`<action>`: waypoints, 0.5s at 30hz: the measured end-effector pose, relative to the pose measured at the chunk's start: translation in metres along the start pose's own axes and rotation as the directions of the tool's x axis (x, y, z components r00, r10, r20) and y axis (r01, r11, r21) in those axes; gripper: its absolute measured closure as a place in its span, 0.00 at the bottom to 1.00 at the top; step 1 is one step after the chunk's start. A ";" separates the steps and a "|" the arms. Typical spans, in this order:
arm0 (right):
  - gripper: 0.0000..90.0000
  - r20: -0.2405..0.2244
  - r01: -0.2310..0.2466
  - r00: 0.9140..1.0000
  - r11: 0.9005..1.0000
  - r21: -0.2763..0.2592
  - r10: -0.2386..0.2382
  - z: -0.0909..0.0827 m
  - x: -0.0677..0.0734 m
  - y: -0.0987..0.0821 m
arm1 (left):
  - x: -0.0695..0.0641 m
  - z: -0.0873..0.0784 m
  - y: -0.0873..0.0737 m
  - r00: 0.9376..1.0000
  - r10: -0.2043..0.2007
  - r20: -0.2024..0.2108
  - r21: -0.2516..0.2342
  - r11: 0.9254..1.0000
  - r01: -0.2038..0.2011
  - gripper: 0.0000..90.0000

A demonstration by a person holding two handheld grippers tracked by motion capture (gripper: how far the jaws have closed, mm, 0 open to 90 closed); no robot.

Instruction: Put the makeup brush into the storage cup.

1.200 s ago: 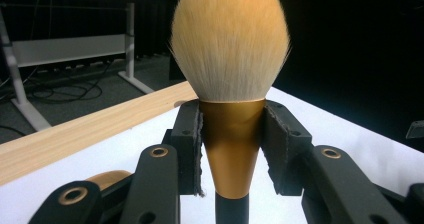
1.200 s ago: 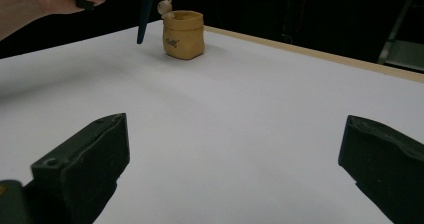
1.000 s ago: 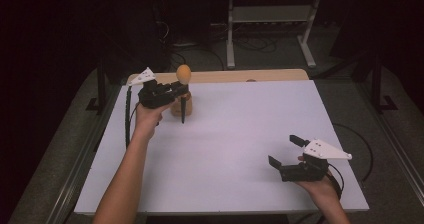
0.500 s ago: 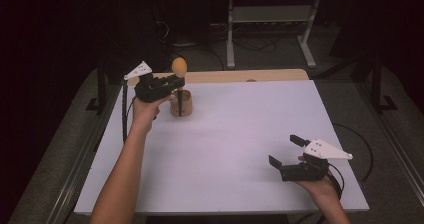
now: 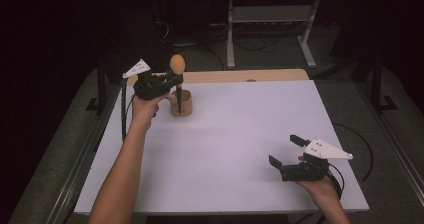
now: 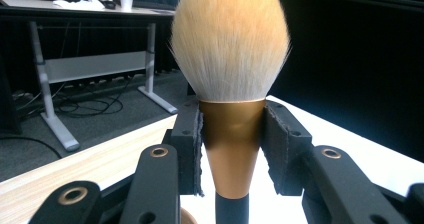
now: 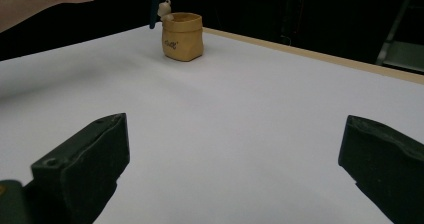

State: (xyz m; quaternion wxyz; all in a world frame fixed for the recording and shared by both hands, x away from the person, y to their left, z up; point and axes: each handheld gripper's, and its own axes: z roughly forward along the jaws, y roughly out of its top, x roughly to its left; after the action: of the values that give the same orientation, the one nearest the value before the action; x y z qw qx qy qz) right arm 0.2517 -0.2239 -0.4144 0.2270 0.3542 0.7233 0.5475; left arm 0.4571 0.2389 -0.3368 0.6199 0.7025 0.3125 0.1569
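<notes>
The left gripper (image 5: pixel 172 79) clamps the makeup brush (image 6: pixel 231 84) upright, handle tip just above the cup (image 5: pixel 181 103); the right gripper (image 5: pixel 286 151), jaws wide, rests well apart from the cup.

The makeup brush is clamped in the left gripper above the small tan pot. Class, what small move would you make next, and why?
Probably lift a little higher. The left gripper is shut on the makeup brush at its gold collar, bristles up, and the dark handle seems to still reach down to the tan pot. Raising it should clear the rim before any sideways move. The right gripper rests open.
</notes>
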 end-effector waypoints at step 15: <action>0.00 0.000 -0.005 1.000 1.000 -0.001 0.005 -0.001 0.000 0.000 | 0.004 0.007 0.012 1.000 0.015 -0.013 -0.009 1.000 -0.015 0.69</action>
State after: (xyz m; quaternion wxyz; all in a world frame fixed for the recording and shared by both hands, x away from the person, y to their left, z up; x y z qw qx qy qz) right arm 0.2515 -0.2246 -0.4143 0.2260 0.3560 0.7222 0.5483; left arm 0.4675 0.2355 -0.3269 0.6201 0.7008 0.3104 0.1673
